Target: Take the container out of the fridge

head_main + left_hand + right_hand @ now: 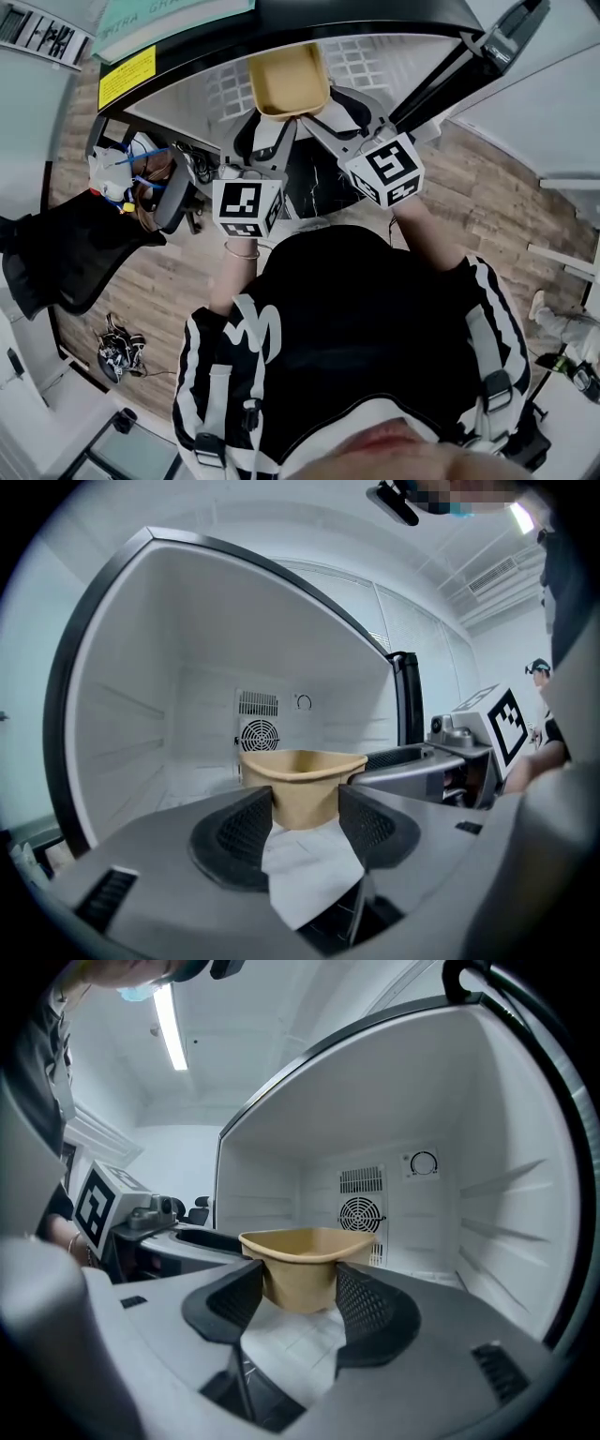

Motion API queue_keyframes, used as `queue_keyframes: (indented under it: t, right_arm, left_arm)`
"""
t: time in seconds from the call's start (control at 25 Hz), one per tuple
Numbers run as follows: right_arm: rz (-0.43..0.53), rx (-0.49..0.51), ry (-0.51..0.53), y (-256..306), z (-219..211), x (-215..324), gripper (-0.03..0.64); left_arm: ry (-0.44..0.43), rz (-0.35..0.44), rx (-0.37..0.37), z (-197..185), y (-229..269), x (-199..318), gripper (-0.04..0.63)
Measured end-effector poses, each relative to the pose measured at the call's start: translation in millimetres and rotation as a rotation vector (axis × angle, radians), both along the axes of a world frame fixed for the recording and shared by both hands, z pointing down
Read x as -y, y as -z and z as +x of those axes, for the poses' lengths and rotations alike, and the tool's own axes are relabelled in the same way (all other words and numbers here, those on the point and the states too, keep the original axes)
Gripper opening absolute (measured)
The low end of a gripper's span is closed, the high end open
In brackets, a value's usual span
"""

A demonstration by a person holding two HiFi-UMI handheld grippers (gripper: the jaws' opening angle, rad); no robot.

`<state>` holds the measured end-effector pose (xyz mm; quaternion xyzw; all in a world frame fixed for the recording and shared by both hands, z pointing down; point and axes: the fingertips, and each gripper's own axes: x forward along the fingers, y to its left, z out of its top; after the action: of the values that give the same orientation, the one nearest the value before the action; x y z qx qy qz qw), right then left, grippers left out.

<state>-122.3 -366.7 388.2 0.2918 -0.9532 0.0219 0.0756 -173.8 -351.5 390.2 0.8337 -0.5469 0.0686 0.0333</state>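
Head view, container [288, 80] clamped by left gripper [268, 120], right gripper [337, 106], underside hidden

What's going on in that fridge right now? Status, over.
Left gripper and right gripper both clamped on the tan container. Container inside the open fridge, near the front. Nothing seen blocking the way out.

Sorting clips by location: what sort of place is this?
Likely an office or lab, not a home kitchen: a fridge holding only a tan container, wood-look floor, ceiling strip light.
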Motion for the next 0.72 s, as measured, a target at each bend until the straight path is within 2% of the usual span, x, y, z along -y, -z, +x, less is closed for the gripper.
queue_keyframes:
  t: [0.72]
  right_arm:
    - [0.02,0.036,0.027,12,23,-45,0.242]
  left_arm:
    - [0.027,0.038,-0.021,22,12,-47,0.225]
